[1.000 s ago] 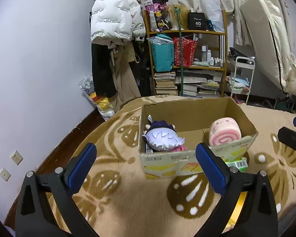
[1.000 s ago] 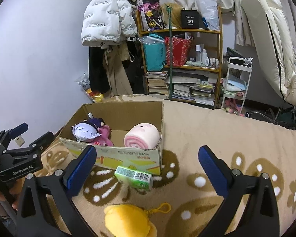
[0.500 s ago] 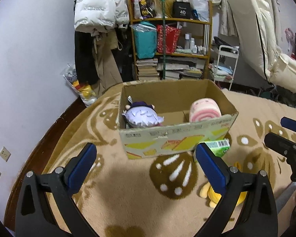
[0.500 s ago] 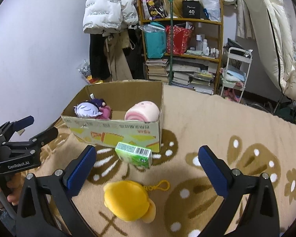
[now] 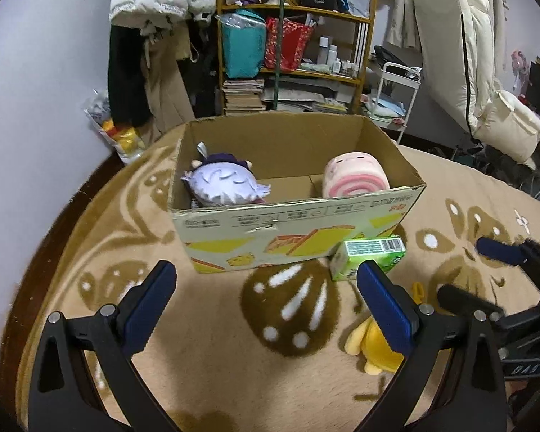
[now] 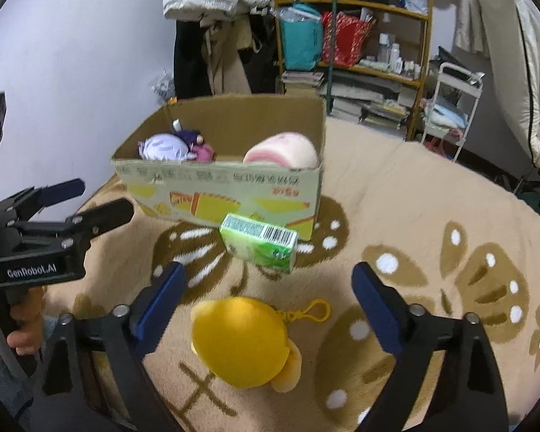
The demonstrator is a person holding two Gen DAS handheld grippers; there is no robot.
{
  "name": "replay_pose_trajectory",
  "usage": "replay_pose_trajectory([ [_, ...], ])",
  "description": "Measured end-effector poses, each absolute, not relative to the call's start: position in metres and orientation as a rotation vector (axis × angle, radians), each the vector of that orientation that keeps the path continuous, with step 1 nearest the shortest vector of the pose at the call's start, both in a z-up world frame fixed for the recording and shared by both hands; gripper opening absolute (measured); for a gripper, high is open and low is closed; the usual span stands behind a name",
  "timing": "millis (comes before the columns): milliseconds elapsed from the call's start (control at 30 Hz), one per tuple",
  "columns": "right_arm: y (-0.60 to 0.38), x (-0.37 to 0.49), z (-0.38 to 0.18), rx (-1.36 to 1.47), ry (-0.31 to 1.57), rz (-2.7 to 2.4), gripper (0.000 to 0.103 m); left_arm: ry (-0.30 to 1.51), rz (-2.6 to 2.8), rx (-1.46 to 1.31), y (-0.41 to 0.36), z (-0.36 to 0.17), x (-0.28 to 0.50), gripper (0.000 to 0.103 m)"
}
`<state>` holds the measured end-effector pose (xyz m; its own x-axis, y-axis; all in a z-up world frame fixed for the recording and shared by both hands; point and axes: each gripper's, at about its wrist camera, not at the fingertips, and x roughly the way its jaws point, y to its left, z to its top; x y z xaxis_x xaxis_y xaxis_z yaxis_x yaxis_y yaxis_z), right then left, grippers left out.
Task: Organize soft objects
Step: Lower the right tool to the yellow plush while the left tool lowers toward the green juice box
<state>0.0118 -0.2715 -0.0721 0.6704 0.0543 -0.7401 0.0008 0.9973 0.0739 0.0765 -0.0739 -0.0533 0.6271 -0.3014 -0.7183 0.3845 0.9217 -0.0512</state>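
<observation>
Right view: yellow plush (image 6: 244, 342) whole, left view: half-hidden

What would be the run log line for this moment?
left gripper: open, empty | right gripper: open, over yellow plush | box: two plush toys inside | green pack: on blanket

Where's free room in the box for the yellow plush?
In the cardboard box, bare floor shows mid-box between the purple-haired doll at its left end and the pink roll plush at its right; the ends are taken. Yellow plush is outside.
</observation>
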Motion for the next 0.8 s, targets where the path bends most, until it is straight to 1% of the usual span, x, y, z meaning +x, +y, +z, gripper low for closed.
replay_pose_trajectory([
  [500, -0.284, 0.031, -0.117, 0.166, 1.036, 0.064, 0.092, 0.88, -0.428, 0.081, -0.091, -0.078, 0.094, 0.1],
  [533, -0.283, 0.032, -0.121, 0.167, 1.052, 0.067, 0.09, 0.882, -0.428, 0.082, -0.092, -0.078, 0.094, 0.1],
  [567, -0.282, 0.033, -0.123, 0.166, 1.058, 0.066, 0.077, 0.884, -0.427, 0.083, -0.092, -0.079, 0.095, 0.1],
  [600, -0.282, 0.033, -0.124, 0.165, 1.064, 0.066, 0.069, 0.886, -0.427, 0.082, -0.092, -0.079, 0.096, 0.1],
  [800, -0.281, 0.038, -0.137, 0.181, 1.124, 0.082, 0.069, 0.898, -0.432, 0.078, -0.093, -0.081, 0.098, 0.1],
])
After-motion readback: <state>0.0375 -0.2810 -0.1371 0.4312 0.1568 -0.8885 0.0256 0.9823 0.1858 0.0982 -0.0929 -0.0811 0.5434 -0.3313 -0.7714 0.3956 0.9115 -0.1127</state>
